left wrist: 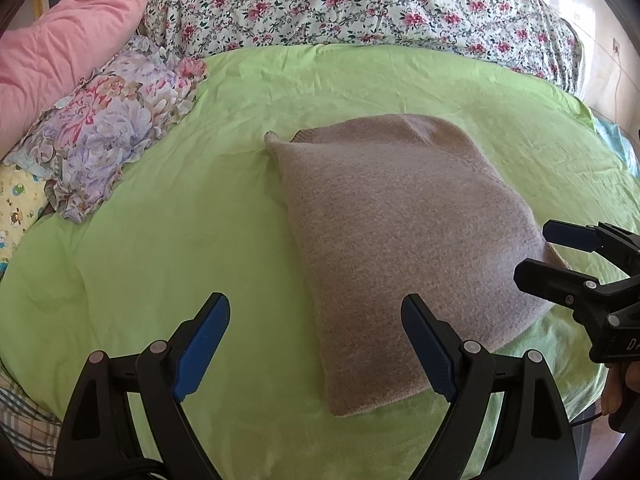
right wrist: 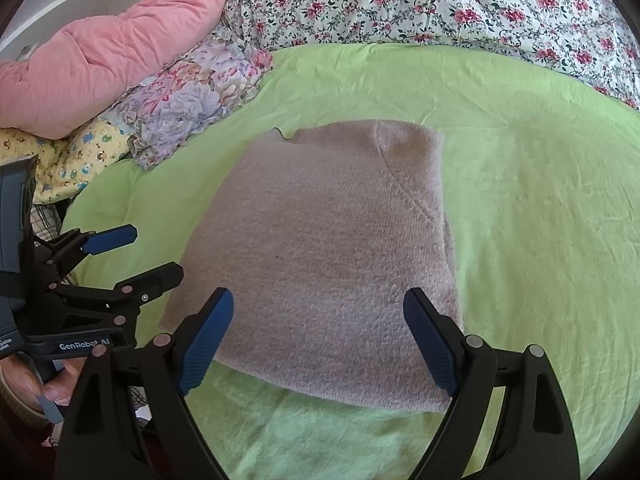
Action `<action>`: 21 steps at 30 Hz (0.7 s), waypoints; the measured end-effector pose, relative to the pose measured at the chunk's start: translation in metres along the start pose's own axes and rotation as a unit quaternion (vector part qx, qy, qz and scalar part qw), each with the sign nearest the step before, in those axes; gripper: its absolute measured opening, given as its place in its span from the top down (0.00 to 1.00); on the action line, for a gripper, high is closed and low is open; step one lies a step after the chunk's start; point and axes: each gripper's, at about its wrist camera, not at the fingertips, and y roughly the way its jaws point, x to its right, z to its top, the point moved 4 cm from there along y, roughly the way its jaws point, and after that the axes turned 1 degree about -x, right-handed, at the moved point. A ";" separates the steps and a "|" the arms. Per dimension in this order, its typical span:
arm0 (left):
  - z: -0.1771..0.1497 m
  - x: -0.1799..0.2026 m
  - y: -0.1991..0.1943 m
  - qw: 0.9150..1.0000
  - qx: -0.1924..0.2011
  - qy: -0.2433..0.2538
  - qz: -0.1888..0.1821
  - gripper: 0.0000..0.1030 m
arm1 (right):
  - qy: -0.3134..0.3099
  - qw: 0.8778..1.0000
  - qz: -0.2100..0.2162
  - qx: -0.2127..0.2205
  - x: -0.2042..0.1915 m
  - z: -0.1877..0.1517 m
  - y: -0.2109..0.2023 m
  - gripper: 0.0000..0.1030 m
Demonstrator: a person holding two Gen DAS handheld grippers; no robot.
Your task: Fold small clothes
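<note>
A beige knitted sweater (left wrist: pixel 400 248) lies folded into a rough rectangle on the green sheet (left wrist: pixel 160 220); it also shows in the right wrist view (right wrist: pixel 328 252). My left gripper (left wrist: pixel 316 344) is open and empty, hovering over the sweater's near left edge. My right gripper (right wrist: pixel 320 340) is open and empty above the sweater's near edge. The right gripper also shows at the right in the left wrist view (left wrist: pixel 536 252), and the left gripper shows at the left in the right wrist view (right wrist: pixel 156 252), both open beside the sweater.
A floral pillow (left wrist: pixel 108 120) and a pink quilt (left wrist: pixel 60 40) lie at the left. A flowered duvet (left wrist: pixel 360 0) is heaped along the back. A cartoon-print cloth (right wrist: pixel 72 152) lies at the left edge. The green sheet (right wrist: pixel 540 220) spreads right of the sweater.
</note>
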 end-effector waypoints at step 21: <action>0.004 0.000 0.001 1.000 -0.003 -0.015 0.000 0.15 | 0.010 1.000 0.000 0.006 0.013 0.002 0.002 0.15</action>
